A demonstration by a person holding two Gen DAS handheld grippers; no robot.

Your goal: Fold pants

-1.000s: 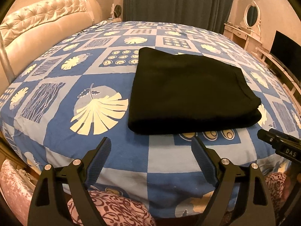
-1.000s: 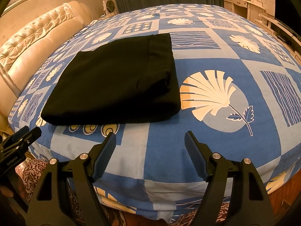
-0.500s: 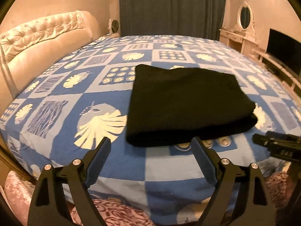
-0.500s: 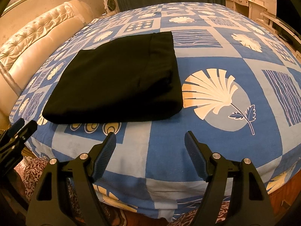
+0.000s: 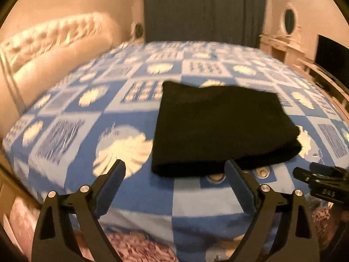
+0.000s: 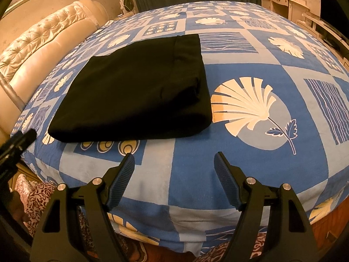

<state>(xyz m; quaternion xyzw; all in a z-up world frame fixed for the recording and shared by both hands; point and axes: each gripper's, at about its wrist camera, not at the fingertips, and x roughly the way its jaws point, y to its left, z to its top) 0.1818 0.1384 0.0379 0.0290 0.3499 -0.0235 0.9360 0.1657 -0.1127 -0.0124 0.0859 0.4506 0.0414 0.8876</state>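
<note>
The black pants (image 6: 135,91) lie folded into a compact rectangle on the bed (image 6: 240,163), on its blue patterned cover, toward the near edge and closer to the tufted cream headboard (image 6: 43,43) side than to the large shell-and-leaf print (image 6: 246,107); the folded edge nearest the cameras looks thick and rounded, and the top layer lies flat. The left hand-held gripper (image 5: 174,185) hangs short of the pants' near edge, its jaws opening and already wide apart, with nothing between them but the cover behind; that view is blurred. The right hand-held gripper (image 6: 174,172) hovers over the near edge of the bed, jaws apart and empty, clear of the pants, which sit up and to its left. A dark curtain (image 5: 202,8) hangs beyond the bed; a pale dresser with an oval mirror (image 5: 289,21) stands at the right.
</note>
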